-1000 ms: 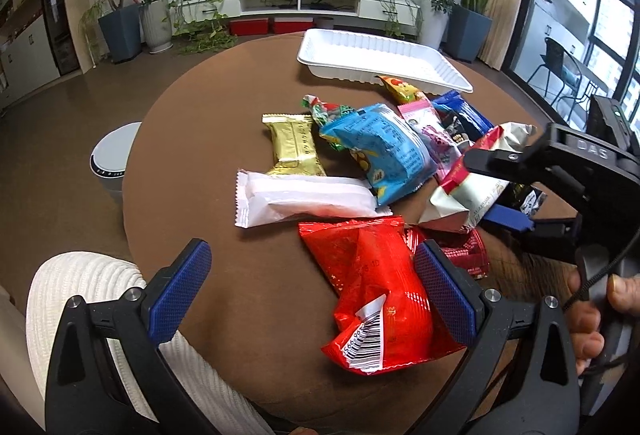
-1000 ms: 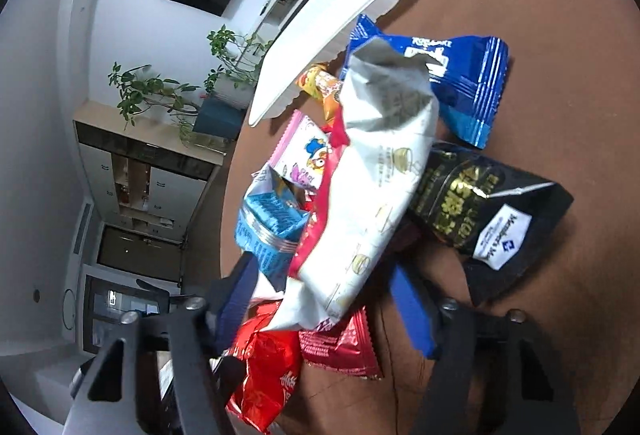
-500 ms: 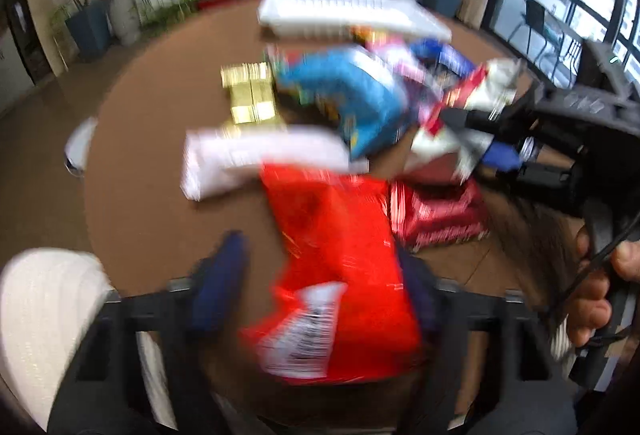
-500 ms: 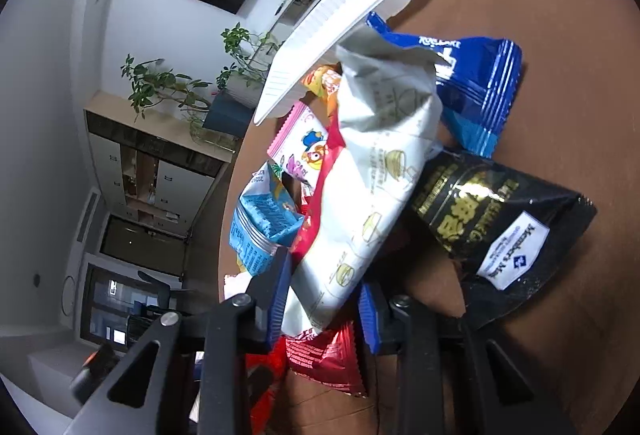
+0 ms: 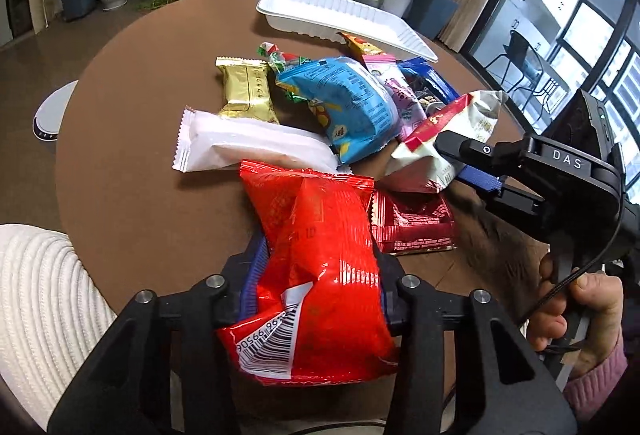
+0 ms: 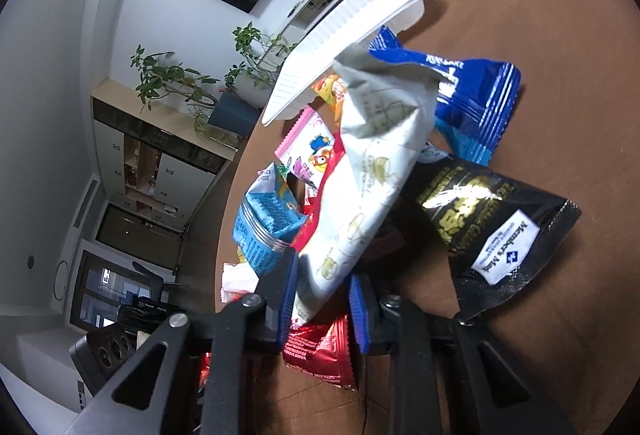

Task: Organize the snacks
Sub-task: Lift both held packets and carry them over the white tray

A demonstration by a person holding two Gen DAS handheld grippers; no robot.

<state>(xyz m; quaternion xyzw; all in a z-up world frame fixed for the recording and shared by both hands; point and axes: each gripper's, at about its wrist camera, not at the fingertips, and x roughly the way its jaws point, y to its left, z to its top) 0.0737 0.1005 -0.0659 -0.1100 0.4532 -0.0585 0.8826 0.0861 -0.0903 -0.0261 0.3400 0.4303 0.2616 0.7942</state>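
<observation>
Low in the frame, the left gripper [image 5: 316, 299], jaws just closing, pinches a crinkled red foil snack bag [image 5: 320, 255]. The right gripper [image 6: 322, 299], also closing, clamps a white-and-red snack pouch [image 6: 372, 171] mid-frame on the round brown table [image 5: 132, 195].

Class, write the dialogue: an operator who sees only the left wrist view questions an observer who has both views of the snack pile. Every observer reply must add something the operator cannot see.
Operator: Is anything hidden behind the white-and-red bag?
Observer: Yes. A black bag with a white label lies flat on the table beyond it. The white-and-red bag overlaps one edge of it.
Operator: I see the right gripper only side-on. Is that white-and-red bag really between its pads?
Observer: Yes. Its jaws have just been closing, and the bag's near end sits pinched between the two blue pads. The rest of the bag sticks out ahead of them.
</observation>
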